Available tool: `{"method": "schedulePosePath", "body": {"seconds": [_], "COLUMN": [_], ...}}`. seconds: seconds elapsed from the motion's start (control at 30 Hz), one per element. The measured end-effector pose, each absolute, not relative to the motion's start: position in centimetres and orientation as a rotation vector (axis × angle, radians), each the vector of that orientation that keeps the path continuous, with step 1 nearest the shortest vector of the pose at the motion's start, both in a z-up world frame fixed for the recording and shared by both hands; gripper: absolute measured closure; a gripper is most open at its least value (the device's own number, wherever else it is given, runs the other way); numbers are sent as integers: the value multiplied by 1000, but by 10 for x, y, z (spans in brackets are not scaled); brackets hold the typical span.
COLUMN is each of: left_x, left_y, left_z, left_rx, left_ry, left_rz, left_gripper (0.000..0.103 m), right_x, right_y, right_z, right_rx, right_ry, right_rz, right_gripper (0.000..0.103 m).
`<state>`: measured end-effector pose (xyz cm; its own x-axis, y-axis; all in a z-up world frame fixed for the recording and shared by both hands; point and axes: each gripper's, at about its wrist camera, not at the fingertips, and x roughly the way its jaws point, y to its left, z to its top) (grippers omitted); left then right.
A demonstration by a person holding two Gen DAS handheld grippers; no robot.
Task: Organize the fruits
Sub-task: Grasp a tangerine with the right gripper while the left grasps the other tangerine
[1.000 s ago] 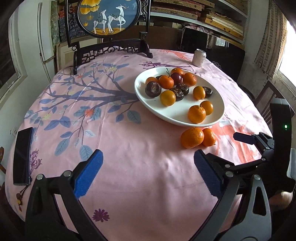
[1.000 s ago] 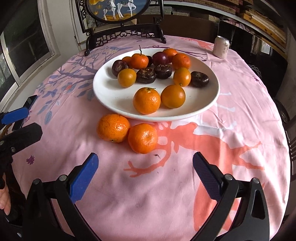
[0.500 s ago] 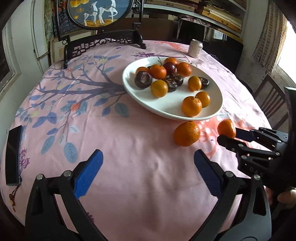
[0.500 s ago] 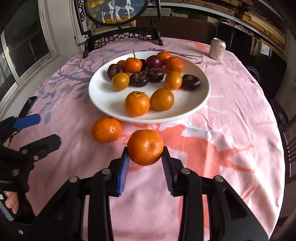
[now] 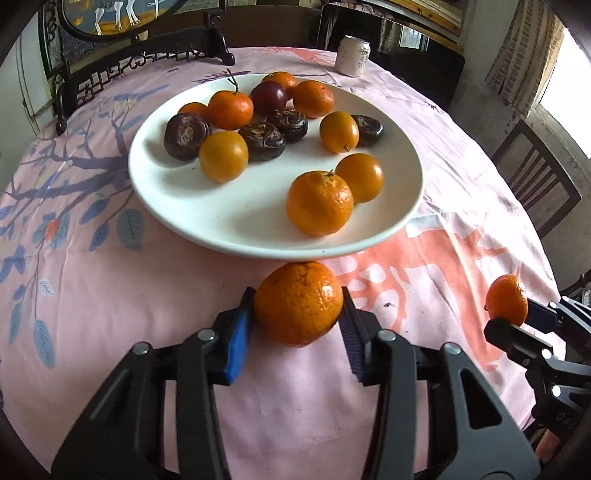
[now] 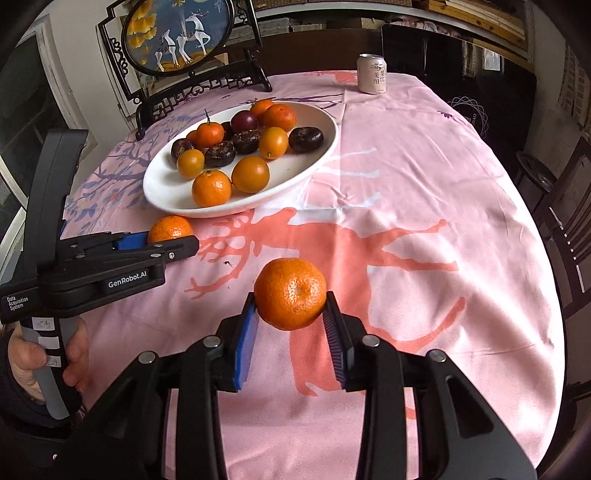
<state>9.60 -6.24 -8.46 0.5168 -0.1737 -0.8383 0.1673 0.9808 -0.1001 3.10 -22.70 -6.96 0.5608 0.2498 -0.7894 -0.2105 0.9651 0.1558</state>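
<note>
Home dining rm: round tabletop (image 6: 424, 206) w/ pink floral cloth, wooden chairs (image 5: 535, 184), framed deer screen (image 6: 177, 37), shelving (image 6: 461, 14), drink can (image 6: 371, 74).

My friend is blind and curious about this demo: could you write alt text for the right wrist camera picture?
A handheld right gripper pinches a tangerine above a pink tablecloth. To its left, the left gripper clamps a second tangerine beside a white plate of oranges and dark fruits; a drink can stands behind.
</note>
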Motion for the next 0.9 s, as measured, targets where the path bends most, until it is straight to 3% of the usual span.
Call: {"method": "schedulePosePath", "body": {"seconds": [0.67,0.9], "left_x": [35,88], "left_y": [-16,-20], "left_z": [-41,-9], "left_rx": [-78,-84], "left_ry": [926,902], "left_rz": [-225,-230], "left_gripper": [59,59], "right_x": [20,70], "right_y": [-182,-176], "right_z": [-49,-26], "right_rx": [6,-12], "right_ry": [902,861], "right_rz": [350,371], "right_gripper": [67,67]}}
